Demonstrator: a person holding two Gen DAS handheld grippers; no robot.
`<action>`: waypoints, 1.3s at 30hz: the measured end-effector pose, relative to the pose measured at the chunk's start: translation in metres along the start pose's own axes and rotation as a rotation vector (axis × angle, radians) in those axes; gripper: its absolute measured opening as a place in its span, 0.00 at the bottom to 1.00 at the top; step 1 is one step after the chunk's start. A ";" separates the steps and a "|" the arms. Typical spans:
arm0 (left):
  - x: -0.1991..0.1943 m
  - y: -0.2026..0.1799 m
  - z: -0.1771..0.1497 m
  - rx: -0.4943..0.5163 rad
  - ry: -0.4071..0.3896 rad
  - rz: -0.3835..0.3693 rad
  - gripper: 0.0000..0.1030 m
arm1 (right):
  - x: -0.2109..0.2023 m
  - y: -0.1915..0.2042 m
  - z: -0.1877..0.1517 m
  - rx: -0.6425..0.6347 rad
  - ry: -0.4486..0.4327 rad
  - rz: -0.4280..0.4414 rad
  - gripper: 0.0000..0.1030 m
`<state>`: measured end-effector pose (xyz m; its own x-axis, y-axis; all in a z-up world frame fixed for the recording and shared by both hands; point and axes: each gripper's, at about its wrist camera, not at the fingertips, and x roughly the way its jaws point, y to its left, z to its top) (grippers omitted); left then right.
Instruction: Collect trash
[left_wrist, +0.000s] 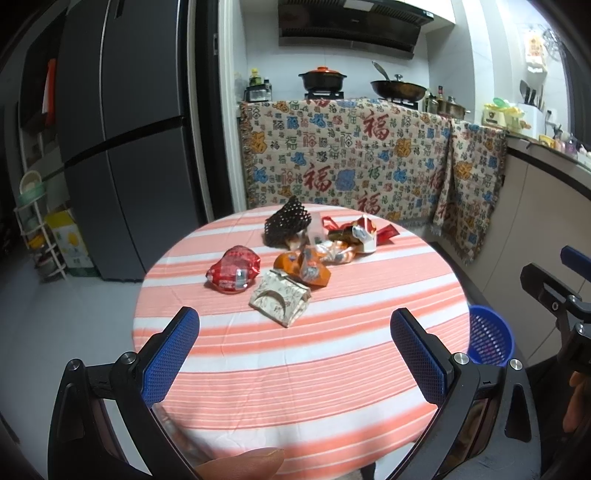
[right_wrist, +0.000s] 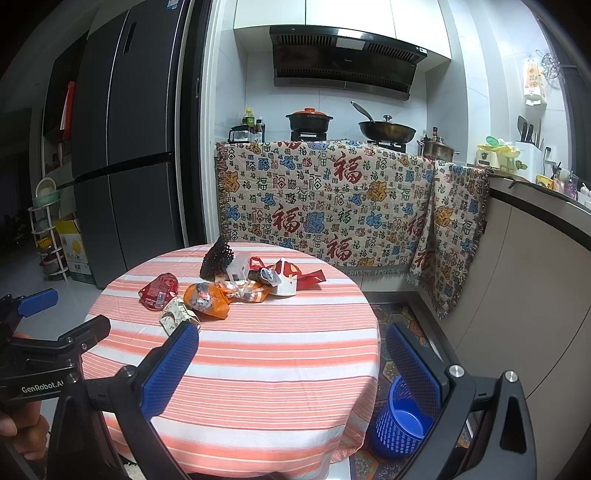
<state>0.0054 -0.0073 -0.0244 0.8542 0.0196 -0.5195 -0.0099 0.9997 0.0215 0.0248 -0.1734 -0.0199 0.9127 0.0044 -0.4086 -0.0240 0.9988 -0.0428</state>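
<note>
A round table (left_wrist: 295, 369) (right_wrist: 258, 369) in an orange-and-white striped cloth carries a heap of trash at its far half. In the heap lie a red wrapper (left_wrist: 233, 270) (right_wrist: 159, 291), an orange bag (left_wrist: 303, 268) (right_wrist: 205, 300), a beige patterned packet (left_wrist: 279, 301) (right_wrist: 177, 314), a black foam net (left_wrist: 286, 221) (right_wrist: 217, 263) and a white carton (left_wrist: 365, 236) (right_wrist: 285, 280). My left gripper (left_wrist: 295, 354) hovers open over the near edge, well short of the heap. My right gripper (right_wrist: 291, 367) is open too, right of it. A blue mesh bin (left_wrist: 489, 338) (right_wrist: 402, 421) stands on the floor by the table's right side.
A dark fridge (left_wrist: 122, 147) rises at left, with a small rack (left_wrist: 37, 229) and a cardboard box (left_wrist: 70, 240) beside it. A patterned cloth (left_wrist: 343, 158) hangs over the counter behind the table, with pots on the stove. A cabinet run (right_wrist: 535, 295) lines the right.
</note>
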 end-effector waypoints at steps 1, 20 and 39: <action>0.001 0.000 -0.001 -0.002 0.002 0.000 1.00 | 0.001 0.000 0.000 0.000 0.001 -0.001 1.00; 0.047 0.029 -0.007 -0.099 0.137 0.022 1.00 | 0.039 0.002 -0.012 -0.001 0.063 -0.009 1.00; 0.193 0.004 -0.005 -0.149 0.337 0.006 1.00 | 0.209 0.010 -0.071 -0.035 0.342 -0.024 1.00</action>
<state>0.1673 0.0001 -0.1289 0.6349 0.0038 -0.7726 -0.1107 0.9901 -0.0861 0.1866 -0.1655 -0.1705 0.7234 -0.0416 -0.6892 -0.0237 0.9961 -0.0850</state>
